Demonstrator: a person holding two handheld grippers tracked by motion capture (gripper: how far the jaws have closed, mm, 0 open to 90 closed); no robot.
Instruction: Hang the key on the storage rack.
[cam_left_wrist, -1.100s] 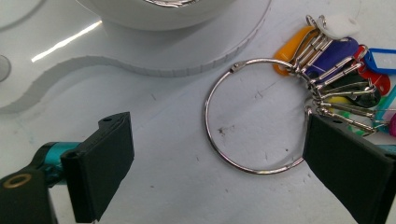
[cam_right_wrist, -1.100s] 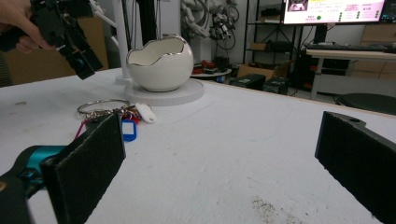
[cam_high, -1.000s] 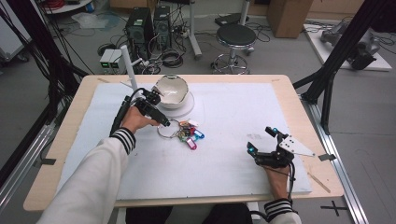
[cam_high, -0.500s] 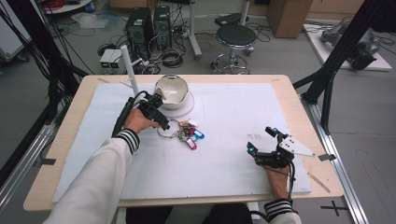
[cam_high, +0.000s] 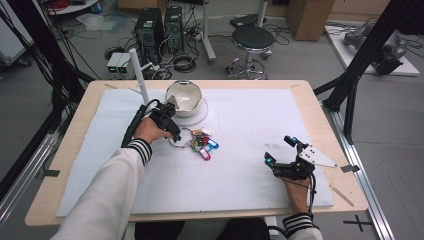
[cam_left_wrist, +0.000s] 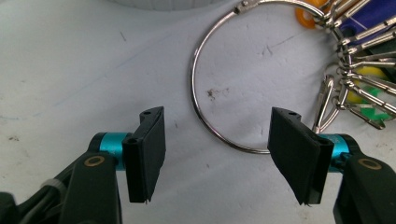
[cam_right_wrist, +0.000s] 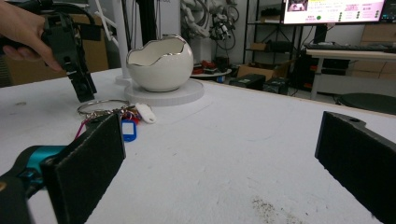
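**Overhead, two hand-held grippers work at a white-covered table**

Seen from the high view, a person's two forearms reach in from the bottom edge over a wooden table (cam_high: 65, 165) covered with a white mat (cam_high: 240, 125).

The left gripper (cam_high: 172, 131) sits toward the far left of the mat, pointing down at a large metal key ring (cam_high: 181, 137). Its jaws are spread wide apart and grip nothing. In the left gripper view, the ring (cam_left_wrist: 219, 79) lies flat on the mat, its near arc between the two black jaws, just beside the right one. A bunch of coloured key tags (cam_high: 204, 145) hangs from the ring's right side.

Just beyond the ring stands a white eggshell-shaped bowl (cam_high: 183, 97) on a round white base (cam_high: 200, 115).

The right gripper (cam_high: 281, 150) rests near the front right of the mat, well apart from the ring, its jaws also spread and empty.
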